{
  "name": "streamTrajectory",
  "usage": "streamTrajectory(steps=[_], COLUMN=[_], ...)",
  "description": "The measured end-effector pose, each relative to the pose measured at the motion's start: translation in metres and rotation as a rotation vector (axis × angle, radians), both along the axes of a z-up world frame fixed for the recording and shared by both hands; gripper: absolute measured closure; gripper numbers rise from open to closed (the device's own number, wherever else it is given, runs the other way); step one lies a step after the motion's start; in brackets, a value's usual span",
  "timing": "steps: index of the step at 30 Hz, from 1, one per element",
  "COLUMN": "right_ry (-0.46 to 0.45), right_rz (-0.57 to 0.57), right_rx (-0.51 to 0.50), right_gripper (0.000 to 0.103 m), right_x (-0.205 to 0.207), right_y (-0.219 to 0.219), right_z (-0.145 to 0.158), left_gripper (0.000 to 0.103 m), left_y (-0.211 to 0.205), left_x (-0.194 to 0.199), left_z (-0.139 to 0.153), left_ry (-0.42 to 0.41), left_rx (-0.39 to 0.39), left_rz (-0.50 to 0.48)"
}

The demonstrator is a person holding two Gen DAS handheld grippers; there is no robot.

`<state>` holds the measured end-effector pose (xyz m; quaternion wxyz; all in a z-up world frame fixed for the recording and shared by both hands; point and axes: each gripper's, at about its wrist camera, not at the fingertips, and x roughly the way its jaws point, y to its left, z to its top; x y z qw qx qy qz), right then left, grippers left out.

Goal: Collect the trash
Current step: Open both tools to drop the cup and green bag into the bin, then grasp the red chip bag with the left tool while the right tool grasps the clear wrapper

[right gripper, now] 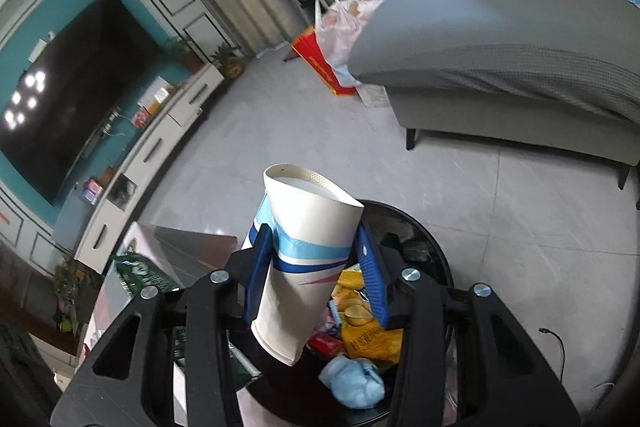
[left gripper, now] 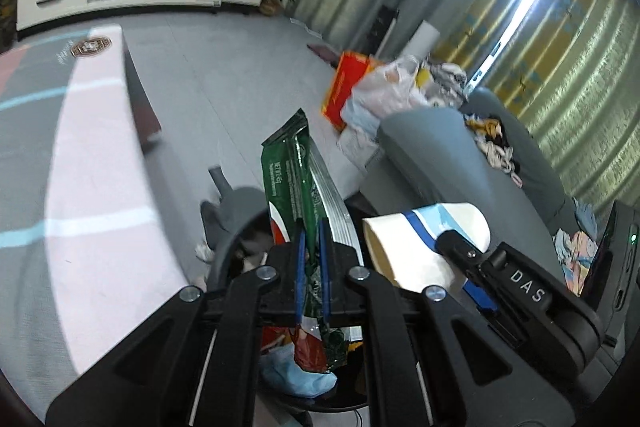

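While both hang over the black bin [right gripper: 416,227], left gripper [left gripper: 312,259] pinches a green wrapper [left gripper: 288,167]; right gripper [right gripper: 316,267] clamps a paper cup [right gripper: 304,239].

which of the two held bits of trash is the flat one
The green wrapper, pinched in the left gripper, is the flat one. The other, the paper cup in the right gripper, is round and hollow, white with blue stripes.
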<state>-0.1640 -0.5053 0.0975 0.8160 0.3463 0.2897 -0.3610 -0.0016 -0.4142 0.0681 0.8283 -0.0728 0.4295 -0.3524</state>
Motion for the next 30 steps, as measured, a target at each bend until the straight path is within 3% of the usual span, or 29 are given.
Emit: streamTrajectory(steps=[2,6,8,9,10,12,16,21,24,27,29,30], right_ry=[0.045,0.098,0.09,0.086,0.079,0.068,0.086,0.118,0.117,0.129,0.159,0.175], right_rz=[0.009,0.024,0.018,0.015,0.016,0.034,0.141,0.43,0.655,0.886,0.995,1.04], right_rx=[0.008,0.042,0.048,0.048,0.043,0.034,0.003,-0.048,-0.049,-0.038,-0.045,-0.06], right_gripper=[0.059,0.057,0.047,0.037,0.031,0.027,0.021,0.012,0.012,0.012,0.012,0.012], right_x=[0.007,0.013,0.012,0.012,0.013,0.017,0.049,0.141,0.204,0.27,0.313,0.331], right_y=[-0.001,-0.005,-0.004,-0.005,-0.003,0.002,0.024,0.105,0.167,0.238,0.281,0.298], right_z=[-0.008,-0.018,-0.017,-0.015,-0.013,-0.008,0.002,0.016,0.016,0.005,-0.01,-0.017], left_gripper=[0.09,0.048,0.036,0.022,0.015,0.009,0.003,0.003,0.003,0.004,0.009,0.017], left_y=[-0.004,0.005,0.022,0.03,0.047,0.08,0.168,0.312,0.384,0.427,0.445,0.452], left_x=[0.007,0.013,0.018,0.019,0.025,0.036,0.073,0.144,0.194,0.235,0.264,0.28], left_z=[-0.014,-0.027,-0.021,-0.017,-0.01,0.003,0.029,0.045,0.038,0.026,0.012,0.003], left_ry=[0.037,0.098,0.077,0.07,0.055,0.023,-0.022,-0.086,-0.034,0.033,0.089,0.126], left_rx=[0.01,0.01,-0.007,-0.011,-0.02,-0.01,0.046,0.215,0.265,0.245,0.219,0.186], left_rz=[-0.023,-0.035,-0.006,0.003,0.03,0.098,0.298,0.62,0.764,0.816,0.832,0.828])
